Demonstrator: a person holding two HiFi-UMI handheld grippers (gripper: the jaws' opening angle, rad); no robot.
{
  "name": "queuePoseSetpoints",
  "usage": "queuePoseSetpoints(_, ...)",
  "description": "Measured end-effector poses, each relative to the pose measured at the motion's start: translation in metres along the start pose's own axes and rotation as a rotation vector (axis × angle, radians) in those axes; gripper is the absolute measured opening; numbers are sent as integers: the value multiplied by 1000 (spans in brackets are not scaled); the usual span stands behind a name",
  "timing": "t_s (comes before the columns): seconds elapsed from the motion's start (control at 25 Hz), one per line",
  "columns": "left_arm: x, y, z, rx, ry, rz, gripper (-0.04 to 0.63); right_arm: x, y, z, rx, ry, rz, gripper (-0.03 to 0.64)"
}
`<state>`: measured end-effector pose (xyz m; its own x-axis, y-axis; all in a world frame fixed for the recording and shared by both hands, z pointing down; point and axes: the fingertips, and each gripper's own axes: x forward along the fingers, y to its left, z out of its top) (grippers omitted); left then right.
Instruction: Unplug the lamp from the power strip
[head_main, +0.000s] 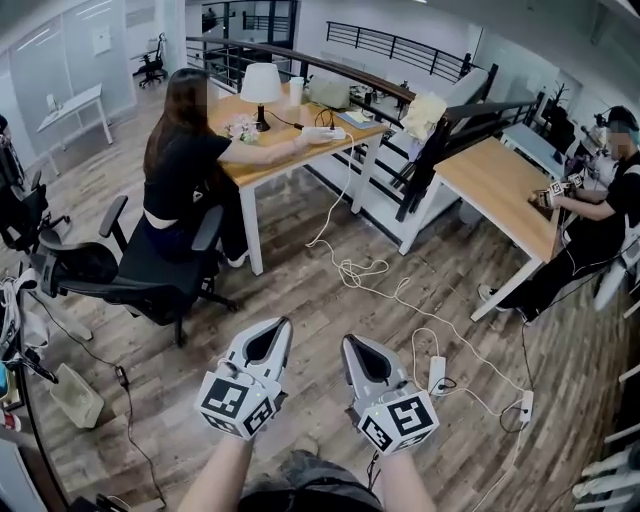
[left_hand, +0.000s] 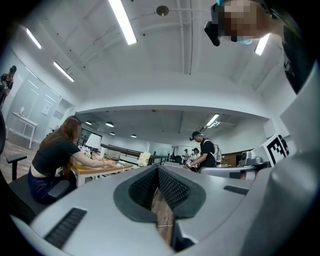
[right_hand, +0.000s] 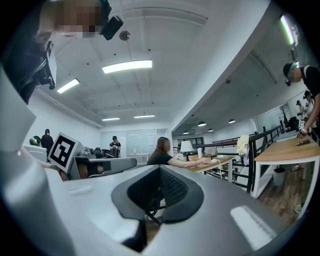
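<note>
With the left claw (head_main: 277, 326) and right claw (head_main: 352, 343) both clenched empty, well apart from the wood-topped desk (head_main: 272, 165), walk up, open one, and pull the plug straight from the white power strip (head_main: 324, 133) near its right edge, near the white-shaded lamp (head_main: 261, 86).

My left gripper (head_main: 283, 323) and right gripper (head_main: 348, 341) have matching pale grey shells. Each one narrows to a tip ahead of its marker cube (head_main: 238, 400), which is white with black square markers on its faces. My fingers (left_hand: 175, 187) are lined with black ribbed pads that frame a dark teardrop-shaped hollow. Behind the marker cube my forearms are bare, and my clothing (head_main: 300, 488) is dark. I wear a black head camera (left_hand: 214, 29).
</note>
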<state>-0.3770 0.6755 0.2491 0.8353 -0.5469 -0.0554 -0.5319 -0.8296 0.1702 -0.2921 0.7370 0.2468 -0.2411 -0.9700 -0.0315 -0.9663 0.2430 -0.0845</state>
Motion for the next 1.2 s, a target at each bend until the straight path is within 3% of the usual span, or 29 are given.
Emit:
queuePoseSetpoints(0.76,57,7,-21,-19,26,15,-3,22,-57,-11,47,7,-10,8)
queuePoseSetpoints(1.2,145,38,-26,-27,32,-22,-3,77,-127,-8,41,15,-45,8)
